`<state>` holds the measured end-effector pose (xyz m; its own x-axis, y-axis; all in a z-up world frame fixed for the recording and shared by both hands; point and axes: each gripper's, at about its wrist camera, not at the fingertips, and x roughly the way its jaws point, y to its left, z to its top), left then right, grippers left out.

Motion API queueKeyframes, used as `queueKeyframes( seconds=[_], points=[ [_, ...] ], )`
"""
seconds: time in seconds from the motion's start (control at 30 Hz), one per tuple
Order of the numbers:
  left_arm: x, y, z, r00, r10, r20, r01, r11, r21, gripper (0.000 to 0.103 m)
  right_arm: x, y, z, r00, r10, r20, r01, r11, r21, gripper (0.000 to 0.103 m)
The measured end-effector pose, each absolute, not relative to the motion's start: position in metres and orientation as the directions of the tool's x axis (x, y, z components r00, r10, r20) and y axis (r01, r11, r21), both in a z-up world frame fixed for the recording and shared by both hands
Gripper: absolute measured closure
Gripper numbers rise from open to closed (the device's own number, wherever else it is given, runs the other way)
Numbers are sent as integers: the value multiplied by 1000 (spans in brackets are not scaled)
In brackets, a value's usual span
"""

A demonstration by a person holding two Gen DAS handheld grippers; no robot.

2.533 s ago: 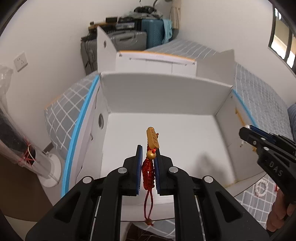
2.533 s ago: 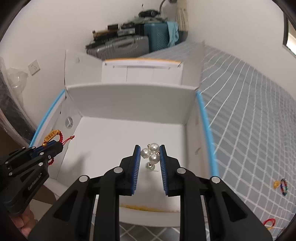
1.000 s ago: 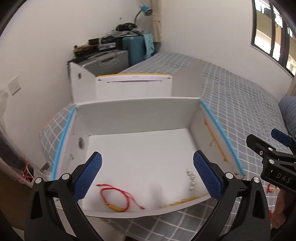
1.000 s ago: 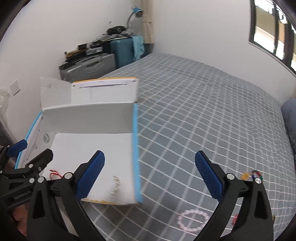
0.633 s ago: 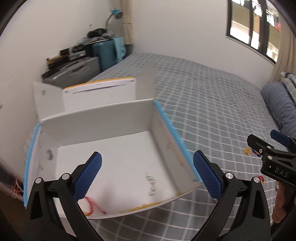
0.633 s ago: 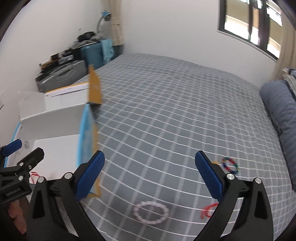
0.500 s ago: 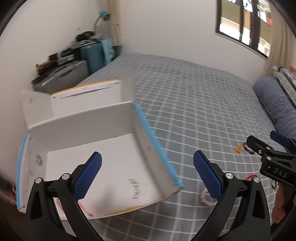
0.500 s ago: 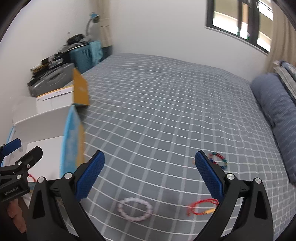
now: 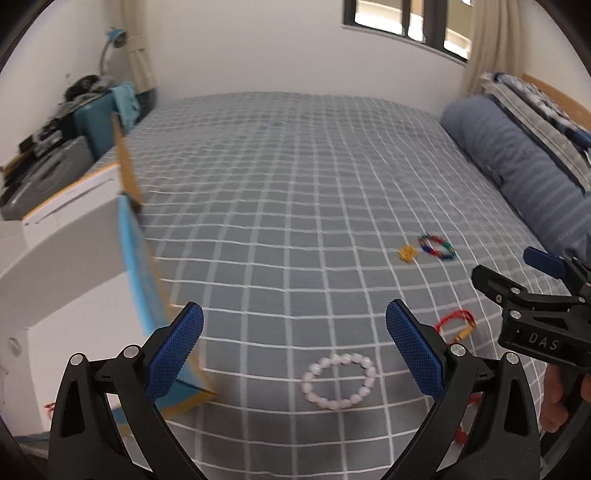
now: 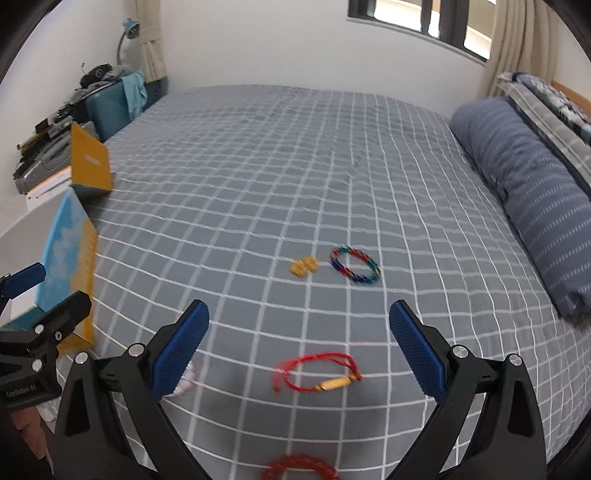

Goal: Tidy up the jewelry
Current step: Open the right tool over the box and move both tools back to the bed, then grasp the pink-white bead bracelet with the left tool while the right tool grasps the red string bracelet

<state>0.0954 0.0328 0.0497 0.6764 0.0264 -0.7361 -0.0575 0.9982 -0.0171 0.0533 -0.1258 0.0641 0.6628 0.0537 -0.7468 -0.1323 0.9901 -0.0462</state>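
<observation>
Both the left gripper (image 9: 293, 343) and right gripper (image 10: 298, 341) gape wide, empty, above the checked bedspread (image 9: 295, 177). A pink bead bracelet (image 9: 338, 381) lies between the left fingers; the right finger hides most of it in the right view. A red cord bracelet (image 10: 317, 373) lies between the right fingers; another red piece, perhaps beads (image 10: 301, 467), is cut off at 6 o'clock. The box (image 9: 74, 277) at 9 o'clock is blurred.

grey checked bed (image 9: 295, 184), white wall (image 9: 240, 44), window (image 9: 406, 18)

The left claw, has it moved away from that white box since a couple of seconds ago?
Yes. The left claw has swung right: the white box now sits at the view's left edge, and it hangs open above the pink bead bracelet.
</observation>
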Motion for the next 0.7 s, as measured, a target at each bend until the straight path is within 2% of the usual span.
queueKeyframes(
  seconds=[0.4, 0.7],
  points=[
    [95, 14, -12, 612, -68, -788, 9, 997, -79, 6, 46, -152, 1, 597, 38, -801, -124, 991, -46, 9],
    [94, 20, -49, 577, -71, -814, -8, 996, -93, 6, 52, -152, -31, 561, 24, -827, -112, 993, -47, 9]
  ],
)
